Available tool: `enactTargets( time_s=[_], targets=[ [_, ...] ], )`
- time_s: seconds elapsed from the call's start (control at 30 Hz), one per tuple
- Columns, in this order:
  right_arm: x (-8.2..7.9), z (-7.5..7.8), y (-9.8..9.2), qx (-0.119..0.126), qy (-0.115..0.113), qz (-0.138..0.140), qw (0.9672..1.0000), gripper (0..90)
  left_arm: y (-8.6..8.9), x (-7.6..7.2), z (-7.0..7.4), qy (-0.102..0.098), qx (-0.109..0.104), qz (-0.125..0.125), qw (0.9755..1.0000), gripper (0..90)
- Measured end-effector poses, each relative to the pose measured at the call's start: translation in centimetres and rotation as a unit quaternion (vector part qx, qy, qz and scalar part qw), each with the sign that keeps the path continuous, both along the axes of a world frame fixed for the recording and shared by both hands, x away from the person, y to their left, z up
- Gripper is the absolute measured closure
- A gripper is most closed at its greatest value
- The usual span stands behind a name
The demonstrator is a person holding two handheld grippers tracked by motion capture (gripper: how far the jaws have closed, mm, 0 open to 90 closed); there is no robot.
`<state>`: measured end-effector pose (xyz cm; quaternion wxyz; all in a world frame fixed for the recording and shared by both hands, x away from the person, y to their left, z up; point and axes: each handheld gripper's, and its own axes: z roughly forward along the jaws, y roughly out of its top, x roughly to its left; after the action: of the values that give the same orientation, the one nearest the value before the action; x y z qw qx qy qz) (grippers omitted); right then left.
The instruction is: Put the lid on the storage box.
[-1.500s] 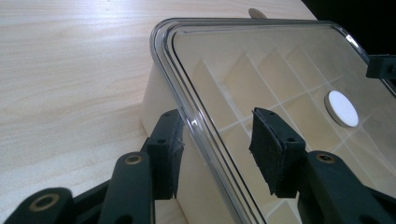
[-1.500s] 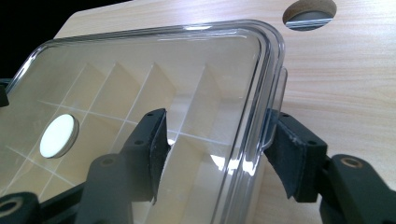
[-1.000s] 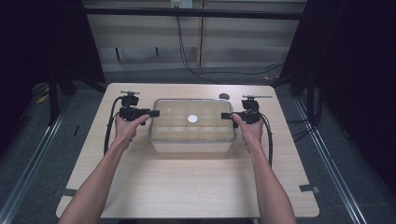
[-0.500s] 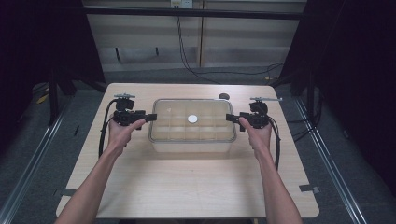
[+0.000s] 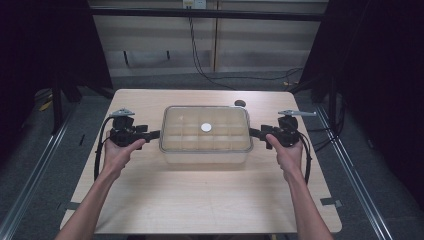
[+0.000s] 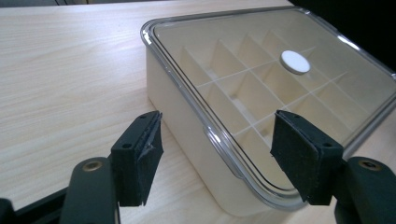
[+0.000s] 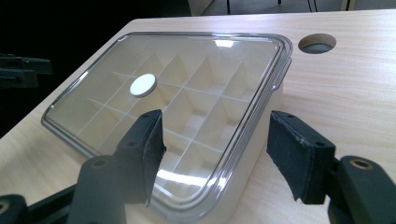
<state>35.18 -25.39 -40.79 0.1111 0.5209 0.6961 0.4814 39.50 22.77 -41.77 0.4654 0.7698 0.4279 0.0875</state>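
The lidded compartment box [image 5: 205,134] sits mid-table with its long axis running side to side, so each short end faces one gripper: the left gripper [image 5: 150,134] lies just off its left end, the right gripper [image 5: 255,133] just off its right end, about equally near. Both have their jaws spread wide and hold nothing (each gripper view shows a box corner between the pads, untouched).

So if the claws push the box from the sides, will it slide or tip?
The box is low and wide and sits flat on the table, so it would probably slide, not tip. Its compartments look empty, so it is likely light. The clear lid looks smooth and stiff, perhaps slippery to hold.
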Motion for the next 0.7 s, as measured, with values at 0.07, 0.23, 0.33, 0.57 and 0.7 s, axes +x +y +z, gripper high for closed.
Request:
enactTargets(
  time_s=[0.07,0.23,0.33,0.57,0.7],
  targets=[
    [-0.8,0.0,-0.1,-0.001,-0.004,0.003,1.0,36.4,0.4,-0.6,0.2,-0.001,-0.009,-0.005,0.9999,33.6],
    [-2.5,0.0,-0.4,0.002,-0.017,0.001,0.9999,36.3,1.2,-1.9,0.1,-0.003,-0.018,0.002,0.9998,33.4],
    [-3.6,-0.2,-0.5,0.005,-0.016,-0.01,0.9998,30.0,1.5,-2.7,-0.3,-0.001,-0.012,-0.001,0.9999,32.8],
    [-6.2,-0.8,0.0,-0.004,-0.01,-0.004,0.9999,26.8,2.5,-5.2,-0.5,-0.01,0.013,-0.006,0.9998,32.3],
    [-7.9,-1.3,0.1,0.007,-0.01,0.002,0.9999,25.9,3.6,-6.9,-1.1,-0.013,0.019,0.002,0.9997,33.2]
  ],
)
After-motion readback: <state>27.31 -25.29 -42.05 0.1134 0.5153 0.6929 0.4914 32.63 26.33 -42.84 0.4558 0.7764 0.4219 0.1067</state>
